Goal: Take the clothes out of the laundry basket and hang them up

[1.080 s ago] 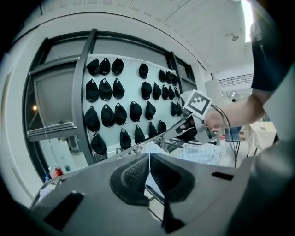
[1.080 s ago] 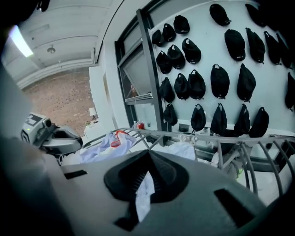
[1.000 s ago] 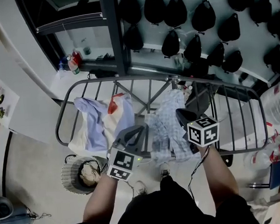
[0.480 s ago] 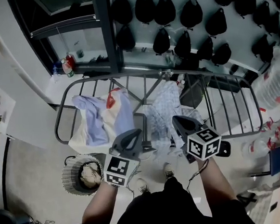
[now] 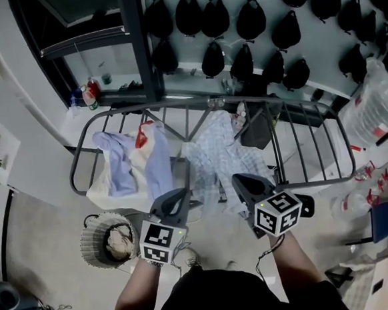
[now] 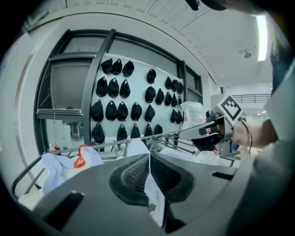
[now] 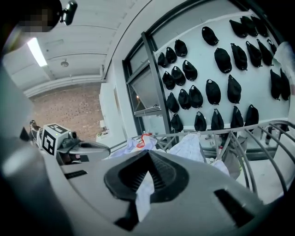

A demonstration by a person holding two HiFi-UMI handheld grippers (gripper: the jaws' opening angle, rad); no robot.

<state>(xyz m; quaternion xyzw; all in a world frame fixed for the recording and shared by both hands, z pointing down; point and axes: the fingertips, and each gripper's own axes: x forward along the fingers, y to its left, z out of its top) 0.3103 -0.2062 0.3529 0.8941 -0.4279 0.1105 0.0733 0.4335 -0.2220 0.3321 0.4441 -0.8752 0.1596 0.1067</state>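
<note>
Both grippers' fingers (image 6: 131, 173) on garment (image 5: 211, 159)

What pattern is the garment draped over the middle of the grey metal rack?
The thin fabric garment is pale blue-and-white check, clearest in the head view.

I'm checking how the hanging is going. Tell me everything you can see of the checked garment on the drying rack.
The checked garment is thin, pale blue-and-white cloth, crumpled and draped over the rails of the grey drying rack near its middle. Its near edge is pinched in both shut grippers, left gripper and right gripper, spread between them.
</note>
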